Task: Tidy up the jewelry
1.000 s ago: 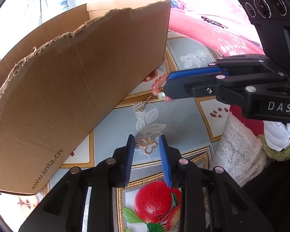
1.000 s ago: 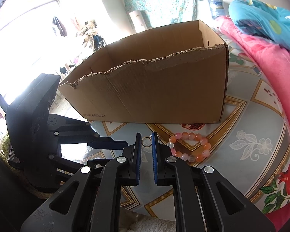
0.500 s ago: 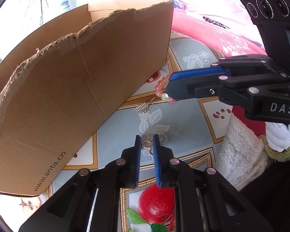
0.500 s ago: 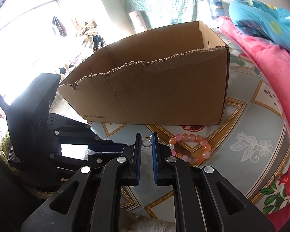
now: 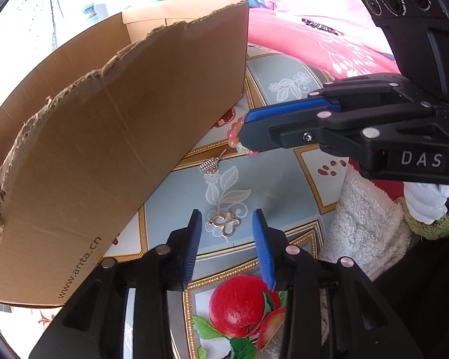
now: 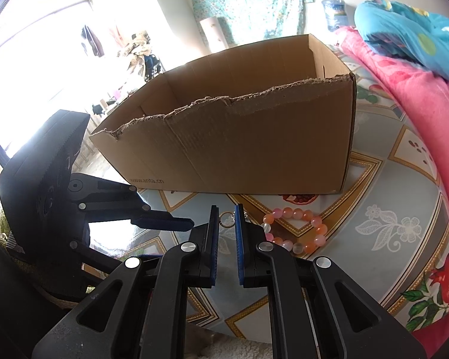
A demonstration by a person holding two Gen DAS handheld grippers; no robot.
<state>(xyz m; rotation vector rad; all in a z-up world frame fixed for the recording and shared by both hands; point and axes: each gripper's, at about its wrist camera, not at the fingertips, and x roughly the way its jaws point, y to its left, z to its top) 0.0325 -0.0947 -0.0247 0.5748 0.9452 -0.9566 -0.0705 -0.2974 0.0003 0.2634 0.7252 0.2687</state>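
Gold butterfly-shaped pendant (image 5: 224,223) lies flat on the fruit-patterned tablecloth (image 5: 272,176), between the left gripper's (image 5: 226,224) blue pads, which have just been opening and stand clear of it. Beyond it lie a small silver charm (image 5: 210,164) and a pink beaded bracelet (image 6: 296,230); the torn brown cardboard box (image 5: 110,149) stands close alongside. The right gripper (image 6: 227,221), nearly closed, frames a small gold ring (image 6: 227,220) without clearly gripping it.

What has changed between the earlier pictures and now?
The left gripper closed on the gold butterfly pendant, then opened; the pendant lies loose between its jaws. Right gripper, bead bracelet and cardboard box stayed as they were.
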